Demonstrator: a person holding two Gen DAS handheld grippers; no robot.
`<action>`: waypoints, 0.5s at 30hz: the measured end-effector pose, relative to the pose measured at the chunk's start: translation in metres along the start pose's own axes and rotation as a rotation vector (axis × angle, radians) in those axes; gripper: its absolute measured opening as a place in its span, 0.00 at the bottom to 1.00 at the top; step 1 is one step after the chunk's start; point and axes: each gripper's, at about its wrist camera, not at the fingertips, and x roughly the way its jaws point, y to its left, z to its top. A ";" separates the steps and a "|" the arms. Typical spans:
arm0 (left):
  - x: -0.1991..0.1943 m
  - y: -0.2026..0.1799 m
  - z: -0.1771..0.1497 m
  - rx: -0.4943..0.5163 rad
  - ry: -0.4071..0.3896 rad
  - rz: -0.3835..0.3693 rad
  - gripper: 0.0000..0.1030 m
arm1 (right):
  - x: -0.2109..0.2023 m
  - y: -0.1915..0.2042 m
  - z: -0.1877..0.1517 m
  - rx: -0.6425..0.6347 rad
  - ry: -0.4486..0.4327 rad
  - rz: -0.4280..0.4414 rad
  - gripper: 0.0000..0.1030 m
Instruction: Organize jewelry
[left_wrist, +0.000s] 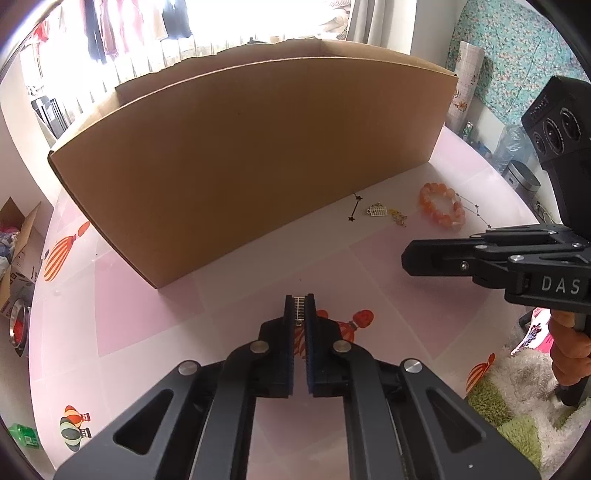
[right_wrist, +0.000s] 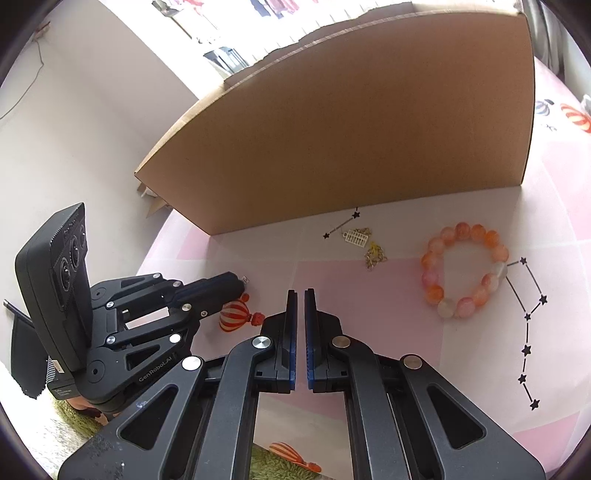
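Observation:
My left gripper (left_wrist: 299, 301) is shut on a small silver ladder-like jewelry piece (left_wrist: 299, 308), held low over the pink table in front of the cardboard box (left_wrist: 251, 158). It also shows in the right wrist view (right_wrist: 242, 281). My right gripper (right_wrist: 300, 295) is shut and empty; it shows at the right of the left wrist view (left_wrist: 406, 254). An orange bead bracelet (right_wrist: 465, 269) (left_wrist: 443, 210), a small silver abacus charm (right_wrist: 355, 236) (left_wrist: 377, 210) and a gold chain piece (right_wrist: 375, 255) (left_wrist: 398, 216) lie on the table near the box.
The pink table cover (right_wrist: 369, 295) carries printed star lines (right_wrist: 526, 332) and hot-air balloons (right_wrist: 234, 314). A green shaggy rug (left_wrist: 517, 406) lies past the table's right edge. An open carton (left_wrist: 18, 236) stands on the floor at the left.

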 end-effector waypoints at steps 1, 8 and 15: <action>0.000 0.001 -0.001 -0.004 -0.005 -0.009 0.04 | 0.001 0.003 0.001 -0.007 -0.004 -0.009 0.04; -0.004 0.005 -0.008 -0.030 -0.053 -0.037 0.04 | 0.001 0.014 0.011 -0.071 -0.024 -0.100 0.04; -0.007 0.016 -0.012 -0.088 -0.089 -0.056 0.04 | 0.005 0.016 0.026 -0.169 -0.012 -0.226 0.10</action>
